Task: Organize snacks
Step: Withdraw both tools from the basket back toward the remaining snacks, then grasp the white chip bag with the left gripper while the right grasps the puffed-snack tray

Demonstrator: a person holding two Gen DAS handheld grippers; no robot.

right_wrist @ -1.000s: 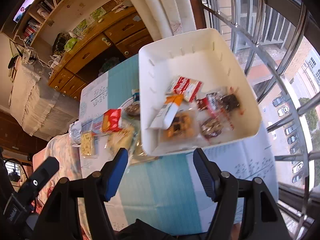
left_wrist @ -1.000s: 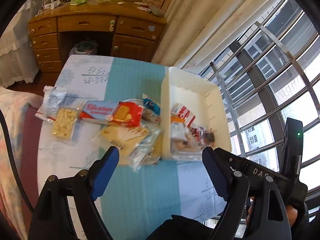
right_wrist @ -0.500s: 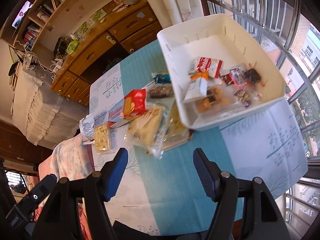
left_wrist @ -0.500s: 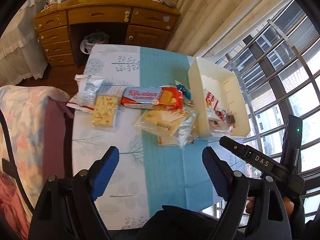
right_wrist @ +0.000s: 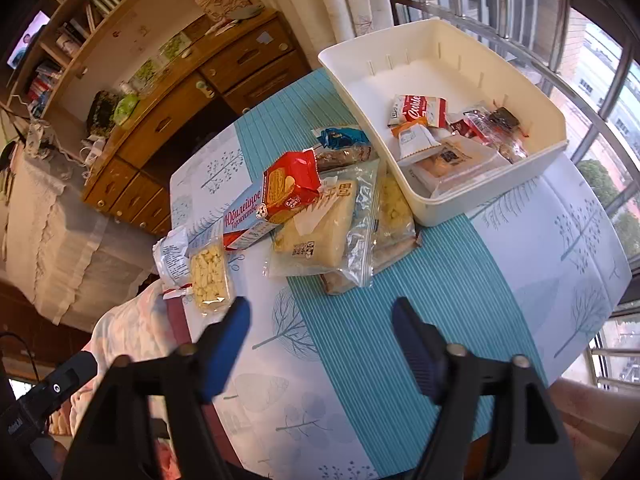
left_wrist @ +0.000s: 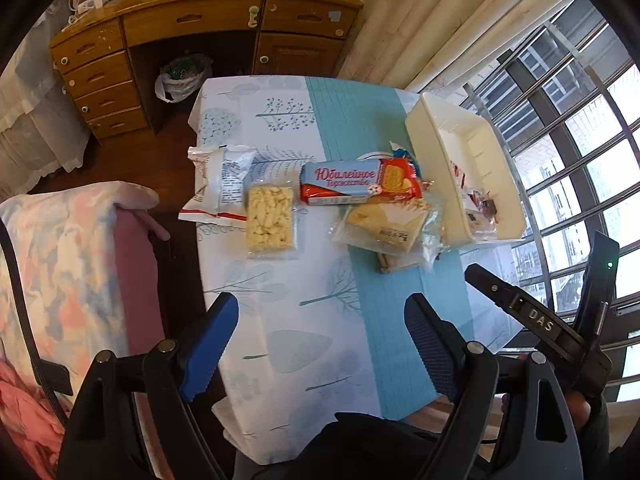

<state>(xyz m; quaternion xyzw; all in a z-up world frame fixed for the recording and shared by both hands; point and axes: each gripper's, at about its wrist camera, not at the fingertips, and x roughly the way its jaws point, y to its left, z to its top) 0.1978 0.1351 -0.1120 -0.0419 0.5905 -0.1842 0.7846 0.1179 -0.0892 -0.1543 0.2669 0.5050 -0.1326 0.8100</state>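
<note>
A white bin (left_wrist: 436,152) (right_wrist: 544,152) stands at the table's right side and holds several small wrapped snacks (right_wrist: 424,110). Loose snacks lie left of it: a red-and-blue biscuit pack (left_wrist: 352,182) (right_wrist: 280,196), a clear bag of pale wafers (left_wrist: 384,228) (right_wrist: 320,224), a clear pack of yellow puffs (left_wrist: 270,220) (right_wrist: 208,276) and a white pouch (left_wrist: 220,184) (right_wrist: 172,256). My left gripper (left_wrist: 320,344) is open and empty, well above the table's near part. My right gripper (right_wrist: 320,344) is open and empty, also high over the near edge.
The table (left_wrist: 280,120) has a white leaf-print cloth with a teal stripe. A wooden desk with drawers (left_wrist: 192,20) stands behind it. A bed with patterned bedding (left_wrist: 60,260) is at the left. Barred windows (left_wrist: 580,120) run along the right.
Both grippers have pulled back and up from the bin, toward the near-left. The table and snacks look smaller and sit further off. No snack has moved.
</note>
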